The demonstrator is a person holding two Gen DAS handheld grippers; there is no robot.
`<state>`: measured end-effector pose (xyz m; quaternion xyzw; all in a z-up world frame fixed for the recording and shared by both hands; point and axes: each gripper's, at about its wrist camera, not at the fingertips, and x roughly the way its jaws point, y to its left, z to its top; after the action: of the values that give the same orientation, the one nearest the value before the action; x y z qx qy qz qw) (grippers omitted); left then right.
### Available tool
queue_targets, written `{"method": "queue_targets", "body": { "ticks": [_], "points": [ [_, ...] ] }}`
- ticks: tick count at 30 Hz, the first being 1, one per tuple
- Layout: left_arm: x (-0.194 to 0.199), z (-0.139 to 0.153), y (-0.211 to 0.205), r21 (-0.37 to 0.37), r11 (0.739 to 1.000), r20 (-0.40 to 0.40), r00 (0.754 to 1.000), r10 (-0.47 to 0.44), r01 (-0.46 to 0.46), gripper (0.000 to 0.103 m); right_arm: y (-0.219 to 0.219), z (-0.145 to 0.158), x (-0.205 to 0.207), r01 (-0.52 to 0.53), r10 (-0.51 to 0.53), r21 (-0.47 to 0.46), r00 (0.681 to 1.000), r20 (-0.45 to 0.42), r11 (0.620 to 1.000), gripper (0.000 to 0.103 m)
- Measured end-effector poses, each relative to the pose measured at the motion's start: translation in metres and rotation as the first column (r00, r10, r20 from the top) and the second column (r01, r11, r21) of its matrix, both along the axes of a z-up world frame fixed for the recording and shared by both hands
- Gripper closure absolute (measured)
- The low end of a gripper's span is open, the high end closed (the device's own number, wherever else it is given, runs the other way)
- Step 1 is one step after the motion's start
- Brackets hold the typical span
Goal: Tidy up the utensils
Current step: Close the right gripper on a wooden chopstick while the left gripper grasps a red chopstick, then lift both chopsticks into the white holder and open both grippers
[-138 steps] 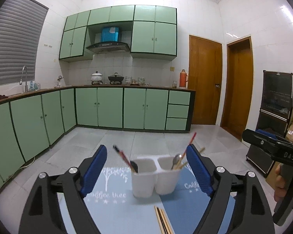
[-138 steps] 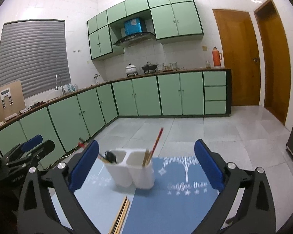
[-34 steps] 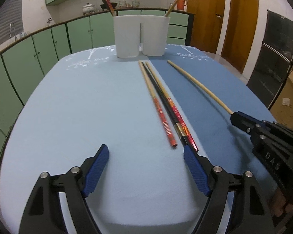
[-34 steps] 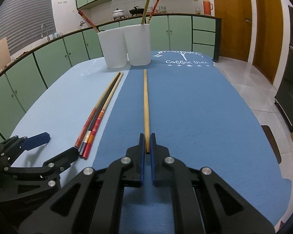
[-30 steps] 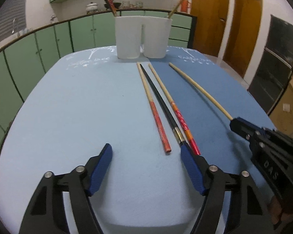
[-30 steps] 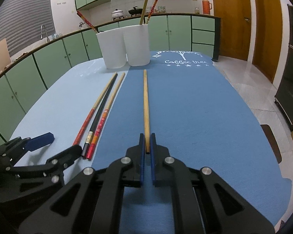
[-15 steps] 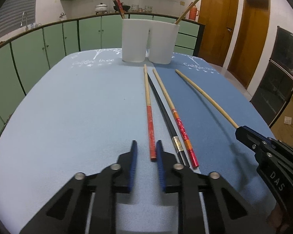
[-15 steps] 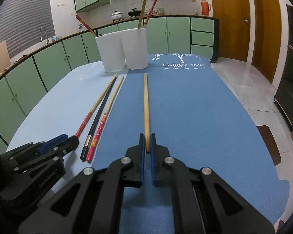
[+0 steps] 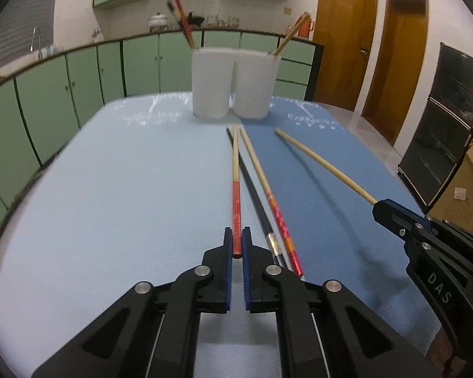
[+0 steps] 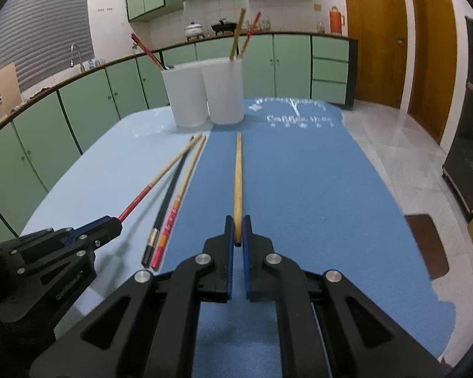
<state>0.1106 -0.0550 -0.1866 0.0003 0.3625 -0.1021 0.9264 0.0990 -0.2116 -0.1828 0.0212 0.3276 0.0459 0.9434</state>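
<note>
My left gripper (image 9: 236, 239) is shut on the near end of a red-ended wooden chopstick (image 9: 236, 186), which points toward a white two-cup utensil holder (image 9: 235, 86) at the far end of the table. Beside it lie a black chopstick (image 9: 252, 189) and an orange-red chopstick (image 9: 268, 198). My right gripper (image 10: 237, 226) is shut on the near end of a plain wooden chopstick (image 10: 237, 176). The right gripper (image 9: 384, 209) also shows at the right of the left wrist view. The holder (image 10: 205, 94) has chopsticks standing in both cups.
A blue cloth (image 10: 315, 189) covers the table; its right edge drops to a tiled floor. Green kitchen cabinets (image 9: 78, 75) run behind and to the left. A dark appliance (image 9: 444, 126) and cardboard box stand at the right.
My left gripper's jaws closed from wide open onto the red-ended chopstick after shifting over it. The right gripper stayed shut on the plain chopstick, both views now sitting slightly closer to the holder.
</note>
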Motion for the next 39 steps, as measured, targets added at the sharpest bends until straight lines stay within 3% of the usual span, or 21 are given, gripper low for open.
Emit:
{"method": "queue_targets", "body": {
  "ticks": [9, 16, 24, 33, 39],
  "points": [
    [-0.009, 0.051, 0.007, -0.005, 1.000, 0.122, 0.992, 0.002, -0.001, 0.097, 0.002, 0.034, -0.002, -0.018, 0.019, -0.012, 0.998, 0.057, 1.000, 0.099],
    [-0.002, 0.090, 0.012, -0.051, 0.999, 0.190, 0.982, 0.006, 0.003, 0.097, -0.011, 0.074, 0.006, -0.030, 0.025, 0.042, 0.994, 0.109, 0.999, 0.099],
    [0.013, 0.129, 0.012, -0.056, 0.998, 0.275, 0.961, -0.014, 0.030, 0.097, -0.018, 0.127, 0.028, -0.079, 0.067, 0.068, 0.983, 0.169, 0.995, 0.099],
    [0.030, 0.154, 0.014, -0.067, 0.996, 0.305, 0.952, -0.030, 0.052, 0.097, -0.024, 0.168, 0.076, -0.154, 0.139, 0.126, 0.983, 0.120, 0.980, 0.099],
    [0.036, 0.166, 0.018, -0.066, 0.996, 0.330, 0.943, -0.035, 0.060, 0.097, -0.024, 0.186, 0.090, -0.177, 0.159, 0.137, 0.978, 0.133, 0.975, 0.099]
  ]
}}
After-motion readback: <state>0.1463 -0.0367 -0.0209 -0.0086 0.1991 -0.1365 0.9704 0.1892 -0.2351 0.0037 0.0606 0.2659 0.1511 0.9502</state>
